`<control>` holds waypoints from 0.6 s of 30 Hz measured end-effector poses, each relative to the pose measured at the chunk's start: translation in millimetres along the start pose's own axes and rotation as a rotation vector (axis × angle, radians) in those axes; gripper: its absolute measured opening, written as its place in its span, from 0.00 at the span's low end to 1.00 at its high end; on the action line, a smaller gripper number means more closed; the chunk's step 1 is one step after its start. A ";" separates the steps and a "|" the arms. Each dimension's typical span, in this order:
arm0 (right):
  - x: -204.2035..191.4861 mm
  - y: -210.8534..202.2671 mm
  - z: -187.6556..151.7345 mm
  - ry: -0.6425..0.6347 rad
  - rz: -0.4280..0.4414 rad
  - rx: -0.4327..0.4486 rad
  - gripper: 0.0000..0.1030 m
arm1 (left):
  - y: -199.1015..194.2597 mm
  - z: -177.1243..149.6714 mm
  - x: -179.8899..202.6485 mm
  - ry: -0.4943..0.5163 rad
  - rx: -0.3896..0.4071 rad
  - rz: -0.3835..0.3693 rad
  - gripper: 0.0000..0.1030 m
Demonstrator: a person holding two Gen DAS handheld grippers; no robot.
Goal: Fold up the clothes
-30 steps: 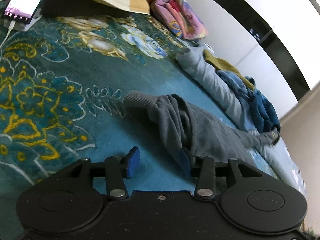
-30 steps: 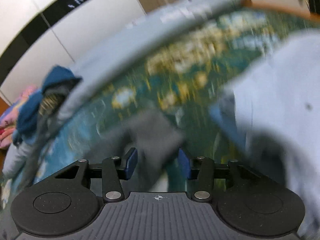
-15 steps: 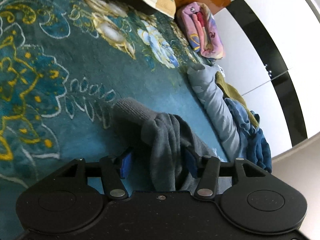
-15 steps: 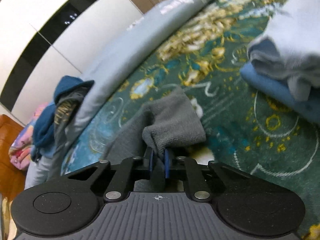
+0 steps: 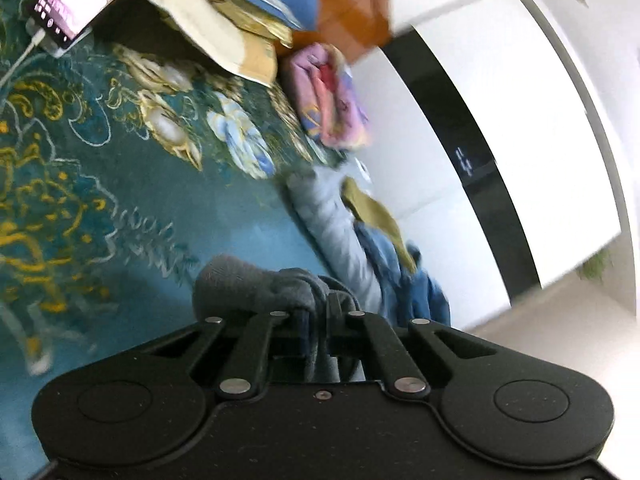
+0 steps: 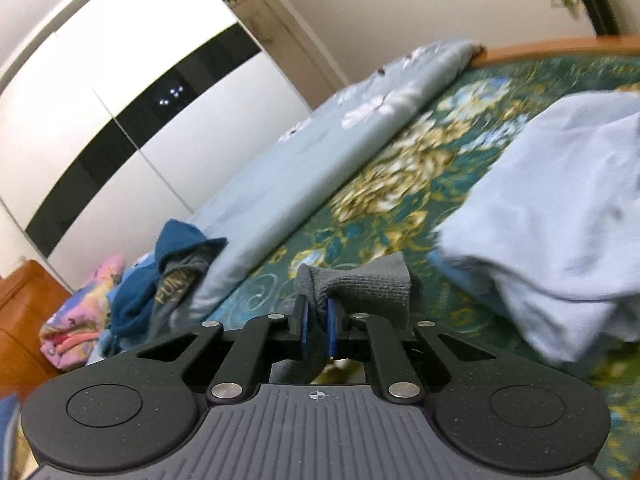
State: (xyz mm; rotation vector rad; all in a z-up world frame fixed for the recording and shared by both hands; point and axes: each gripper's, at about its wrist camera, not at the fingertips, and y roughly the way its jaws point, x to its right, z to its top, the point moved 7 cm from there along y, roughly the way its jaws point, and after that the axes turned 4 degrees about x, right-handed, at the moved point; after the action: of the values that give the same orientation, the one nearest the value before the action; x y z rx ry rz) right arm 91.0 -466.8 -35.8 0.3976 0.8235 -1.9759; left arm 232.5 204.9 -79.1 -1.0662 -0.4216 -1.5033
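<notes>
Both views are smeared by blur. The left gripper (image 5: 316,316) pinches a gathered fold of the grey knit garment (image 5: 240,284), low centre, most of it hidden behind the gripper. The right gripper (image 6: 316,312) clamps its ribbed cuff (image 6: 368,284) above the bed's teal flowered cover (image 6: 400,184). Lettering on crumpled clothes (image 6: 172,280) at lower left is unreadable.

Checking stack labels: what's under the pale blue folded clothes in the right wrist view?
A darker blue folded piece shows under the pale blue folded clothes, resting on the green floral bedspread. Anything deeper is covered.
</notes>
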 end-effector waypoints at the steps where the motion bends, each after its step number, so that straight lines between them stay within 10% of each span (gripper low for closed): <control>1: 5.4 -7.4 -1.0 -0.013 -0.017 0.007 0.07 | -7.9 -7.9 -3.3 0.033 -0.025 0.008 0.03; 10: 37.4 1.9 -25.8 -0.070 -0.150 -0.118 0.09 | -12.7 -47.7 -33.0 0.116 -0.148 0.120 0.06; 13: 28.9 -0.6 -24.8 -0.114 -0.159 -0.120 0.19 | -20.6 -36.3 -31.3 0.154 -0.136 0.140 0.32; 18: 24.4 -20.7 -21.1 -0.169 -0.199 -0.062 0.34 | -33.7 -5.7 -45.0 0.154 -0.064 0.190 0.45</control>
State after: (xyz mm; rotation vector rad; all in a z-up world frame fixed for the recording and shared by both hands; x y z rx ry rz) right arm 59.6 -460.7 -56.9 0.1133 0.8391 -2.1274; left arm 194.7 235.5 -107.9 -1.0022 -0.1605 -1.4249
